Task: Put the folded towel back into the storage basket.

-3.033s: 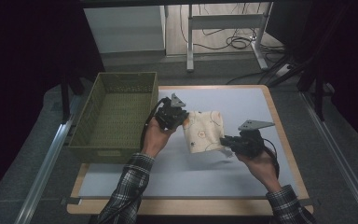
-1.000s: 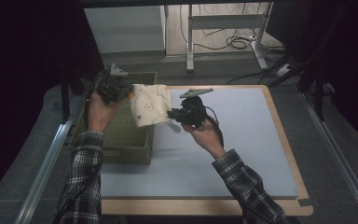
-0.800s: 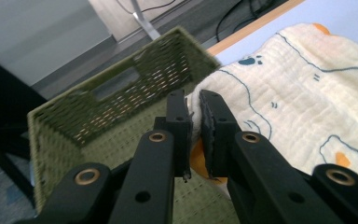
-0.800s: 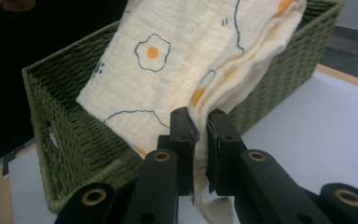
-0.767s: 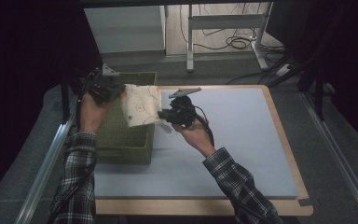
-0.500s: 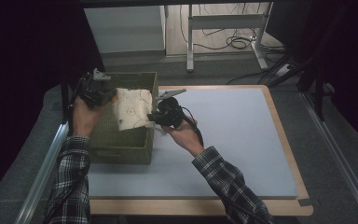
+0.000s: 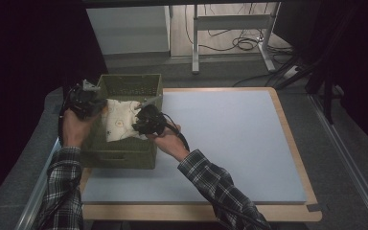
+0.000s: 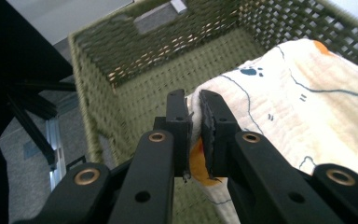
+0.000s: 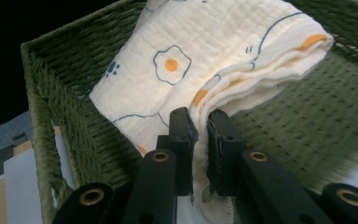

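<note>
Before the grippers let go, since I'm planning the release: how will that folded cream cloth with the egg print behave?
The folded cream egg-print cloth is probably floppy: it sags between the left gripper and right gripper. It seems light, since pinches at two edges carry it. Released, it would likely slump into the green woven basket and part-unfold.
</note>
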`<state>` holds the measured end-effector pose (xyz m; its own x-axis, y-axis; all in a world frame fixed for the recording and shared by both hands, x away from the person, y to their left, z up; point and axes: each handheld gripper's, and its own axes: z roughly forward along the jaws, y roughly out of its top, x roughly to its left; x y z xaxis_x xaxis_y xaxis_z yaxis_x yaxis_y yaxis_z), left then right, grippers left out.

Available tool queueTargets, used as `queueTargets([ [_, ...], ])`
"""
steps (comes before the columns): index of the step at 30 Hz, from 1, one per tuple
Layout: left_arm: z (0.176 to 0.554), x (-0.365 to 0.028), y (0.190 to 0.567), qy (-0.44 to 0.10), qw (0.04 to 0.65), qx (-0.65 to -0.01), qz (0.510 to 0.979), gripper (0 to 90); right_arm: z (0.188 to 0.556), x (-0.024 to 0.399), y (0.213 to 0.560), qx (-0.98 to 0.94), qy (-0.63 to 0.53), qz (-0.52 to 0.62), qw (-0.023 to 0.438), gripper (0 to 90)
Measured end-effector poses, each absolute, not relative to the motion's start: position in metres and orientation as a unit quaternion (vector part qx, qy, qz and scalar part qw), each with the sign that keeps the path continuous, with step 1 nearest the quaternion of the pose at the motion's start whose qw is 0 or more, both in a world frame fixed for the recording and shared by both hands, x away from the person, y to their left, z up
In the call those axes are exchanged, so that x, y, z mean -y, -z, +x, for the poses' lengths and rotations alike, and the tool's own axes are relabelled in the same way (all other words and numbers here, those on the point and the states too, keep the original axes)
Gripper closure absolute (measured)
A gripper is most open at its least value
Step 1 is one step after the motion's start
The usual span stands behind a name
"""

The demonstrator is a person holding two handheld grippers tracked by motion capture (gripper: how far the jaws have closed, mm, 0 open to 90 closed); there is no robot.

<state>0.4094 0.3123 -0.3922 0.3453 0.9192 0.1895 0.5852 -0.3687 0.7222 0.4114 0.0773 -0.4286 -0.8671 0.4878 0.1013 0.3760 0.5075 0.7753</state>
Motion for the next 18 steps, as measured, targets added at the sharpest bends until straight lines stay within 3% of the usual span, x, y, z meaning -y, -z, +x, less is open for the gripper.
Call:
queueTargets([
  [7,0.411,-0.322,0.404,-0.293,0.272,-0.496,0.77,82.2,0.408,-0.102,0.439,-0.88,-0.406,0.239,0.066,80.6],
  [18,0.435,-0.306,0.426,-0.277,0.248,-0.486,0.791,82.0,0.411,-0.111,0.442,-0.892,-0.378,0.235,0.079,80.6],
])
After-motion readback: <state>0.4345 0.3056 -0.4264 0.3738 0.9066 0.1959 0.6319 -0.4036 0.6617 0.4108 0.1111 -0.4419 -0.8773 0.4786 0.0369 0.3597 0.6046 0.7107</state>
